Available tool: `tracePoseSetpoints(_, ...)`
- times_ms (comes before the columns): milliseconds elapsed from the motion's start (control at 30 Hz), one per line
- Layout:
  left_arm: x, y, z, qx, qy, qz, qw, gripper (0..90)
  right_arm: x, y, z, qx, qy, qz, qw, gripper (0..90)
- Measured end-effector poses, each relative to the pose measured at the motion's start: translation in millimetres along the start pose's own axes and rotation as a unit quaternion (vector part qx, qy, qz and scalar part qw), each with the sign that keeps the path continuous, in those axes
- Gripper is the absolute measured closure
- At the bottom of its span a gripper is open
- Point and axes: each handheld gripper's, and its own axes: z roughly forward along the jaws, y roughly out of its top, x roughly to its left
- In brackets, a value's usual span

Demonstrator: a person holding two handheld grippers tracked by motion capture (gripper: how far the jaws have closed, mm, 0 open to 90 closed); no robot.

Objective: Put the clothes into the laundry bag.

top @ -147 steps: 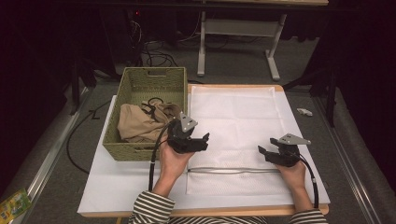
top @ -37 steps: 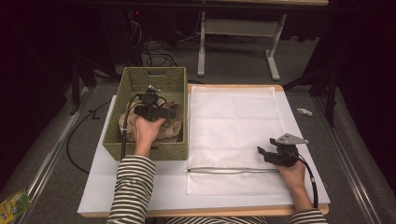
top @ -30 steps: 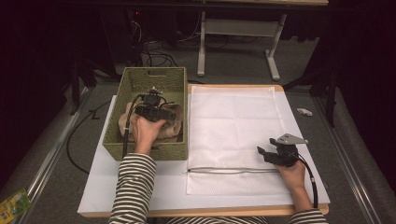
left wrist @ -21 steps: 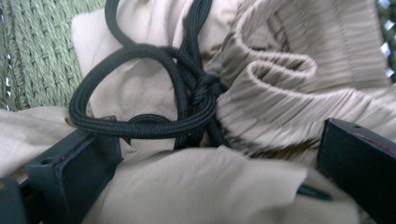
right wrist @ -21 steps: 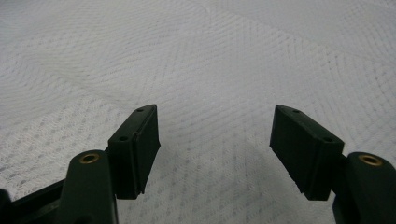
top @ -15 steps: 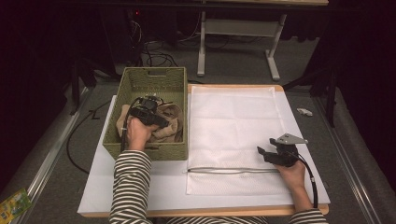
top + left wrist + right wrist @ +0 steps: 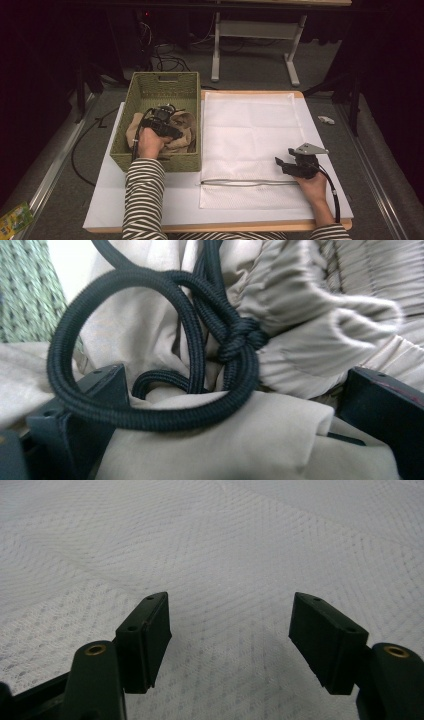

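A beige cloth garment [image 7: 186,131] with a black drawstring lies bunched in the green woven basket [image 7: 165,76]. My left gripper [image 7: 162,122] is down inside the basket on top of it. In the left gripper view the looped, knotted black cord [image 7: 150,285] and folds of the beige cloth [image 7: 300,305] sit between the wide-apart jaws of the left gripper [image 7: 237,380], which is open. My right gripper [image 7: 281,162] rests on the white mesh bag [image 7: 250,135] near its right edge. It stands open with only mesh [image 7: 225,540] between the fingers of the right gripper [image 7: 230,607].
The mesh bag has a zipper line [image 7: 250,182] running across its near end. Basket and bag lie on a white board [image 7: 110,200] over the table. The basket's woven wall [image 7: 25,290] is close on the left gripper's left. A small white object [image 7: 325,120] lies past the board's right edge.
My left hand went from the mesh bag's left edge into the basket, then sank onto the beige cloth. The right gripper has stayed put.
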Motion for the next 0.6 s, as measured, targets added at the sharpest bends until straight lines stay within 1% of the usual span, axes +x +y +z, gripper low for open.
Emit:
tracePoseSetpoints(33,-1.4,0.6,2.5,0.010,-0.001,-0.003,0.9999,1.2,0.2,0.1,0.1,0.002,0.000,0.000,1.0000,33.1)
tracePoseSetpoints(200,-2.7,0.9,5.6,0.020,-0.002,-0.010,0.9997,2.2,0.2,0.1,0.3,0.001,0.000,-0.001,1.0000,33.1)
tracePoseSetpoints(233,-2.5,1.5,6.0,0.026,-0.003,-0.017,0.9995,2.3,0.1,0.1,0.2,0.001,0.000,0.000,1.0000,33.1)
tracePoseSetpoints(367,-3.0,2.1,5.5,0.033,-0.003,-0.020,0.9992,3.7,0.1,0.0,0.2,0.001,0.000,0.001,1.0000,33.1)
tracePoseSetpoints(433,-3.7,1.8,5.2,0.033,-0.006,-0.018,0.9993,7.5,0.1,0.1,0.3,0.001,0.000,-0.001,1.0000,33.1)
tracePoseSetpoints(467,-4.3,1.5,5.2,0.032,-0.008,-0.016,0.9993,7.5,0.2,0.1,0.3,0.001,-0.001,-0.001,1.0000,33.1)
tracePoseSetpoints(533,-5.4,1.9,5.4,0.035,-0.011,-0.015,0.9992,12.8,0.3,0.1,0.5,0.002,0.000,-0.002,1.0000,33.0)
tracePoseSetpoints(600,-6.0,2.3,5.5,0.039,-0.011,-0.019,0.9990,16.8,0.4,0.2,0.6,0.003,0.000,-0.002,1.0000,33.0)
